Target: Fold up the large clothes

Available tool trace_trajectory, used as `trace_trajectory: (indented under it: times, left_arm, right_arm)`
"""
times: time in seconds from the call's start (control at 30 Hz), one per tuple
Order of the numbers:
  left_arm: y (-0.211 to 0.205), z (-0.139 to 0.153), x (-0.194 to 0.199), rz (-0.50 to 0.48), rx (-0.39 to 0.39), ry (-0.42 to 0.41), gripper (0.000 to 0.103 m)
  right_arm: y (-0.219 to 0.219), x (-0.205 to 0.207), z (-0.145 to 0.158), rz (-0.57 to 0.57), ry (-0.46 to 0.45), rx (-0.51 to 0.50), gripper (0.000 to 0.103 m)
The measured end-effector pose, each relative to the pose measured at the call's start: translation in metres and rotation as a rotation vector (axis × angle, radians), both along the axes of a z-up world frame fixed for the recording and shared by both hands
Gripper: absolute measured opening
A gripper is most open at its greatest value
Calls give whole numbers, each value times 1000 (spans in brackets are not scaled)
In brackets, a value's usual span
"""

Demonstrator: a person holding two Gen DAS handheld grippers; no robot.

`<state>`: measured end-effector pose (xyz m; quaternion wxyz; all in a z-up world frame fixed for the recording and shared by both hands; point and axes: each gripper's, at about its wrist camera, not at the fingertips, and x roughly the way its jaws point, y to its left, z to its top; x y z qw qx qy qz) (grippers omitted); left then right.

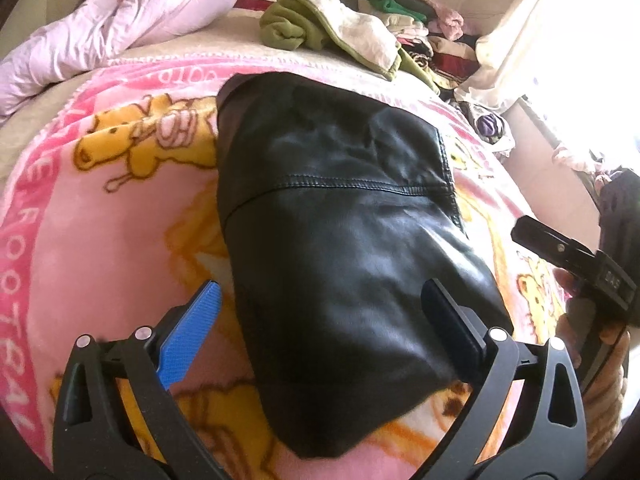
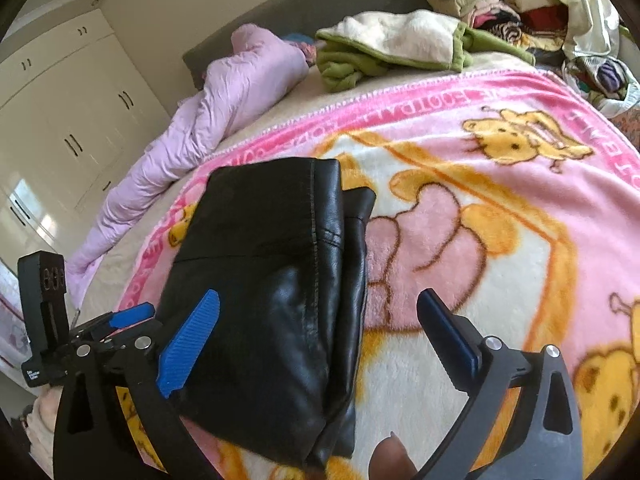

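One folded black leather garment lies flat on the pink fleece blanket with yellow cartoon bears, which covers the bed. Its stitched seams run across the glossy top layer, and in the right wrist view a thinner black layer sticks out along its right edge.

We hold our left tongs above the near end of the garment, spread wide, with the blue ribbed pad over the blanket on one side and the dark pad over the leather on the other; nothing is pinched between them. Our right tongs are likewise spread wide above the garment's near right part, holding nothing. A fingertip shows at the bottom edge of that view.

From the left wrist view, the right tool's black body and the hand gripping it sit just right of the garment.

Farther up the bed lie a crumpled pale lilac quilt and a green-and-cream fleece throw. A heap of mixed clothes sits in the far right corner beside a bright window with a white curtain. Cream wardrobe doors line the wall on the left of the right wrist view.
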<state>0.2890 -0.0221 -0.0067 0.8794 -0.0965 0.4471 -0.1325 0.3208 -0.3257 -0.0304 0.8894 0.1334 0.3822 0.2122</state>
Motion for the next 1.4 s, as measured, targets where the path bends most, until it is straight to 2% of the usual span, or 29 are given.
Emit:
trace_trajectory:
  times: [0.17,0.43,0.63,0.8,0.9,1.1,1.27,1.4]
  left_arm:
    - [0,12,-24,-3,28,-39,93]
    - [4,24,-82,9,17,-114,93]
    - [10,17,-130,42,2,-143,93]
    - [18,12,-159,73,14,-176,93]
    - [21,9,-170,85,25,-183,93]
    - [24,-4,-184,99,24,-187,94]
    - [19,-10,-189,98,91,-195,93]
    - [18,-11,-189,110,107,-198,93]
  right_arm:
    - [0,-33,16,-21,-66,-3,99]
    - [1,-90,29,-38,-135,10,99]
    - [13,-153,18,-82,-209,-75,99]
    - [20,-185,4,-92,-209,-56,99]
    - [24,-203,-2,-118,-239,-97,99]
    - [25,-218,-12,-138,-246,-124,99]
    - [22,-222,-20,-140,-232,-133,99]
    - [22,-223,-21,-140,-229,-145,99]
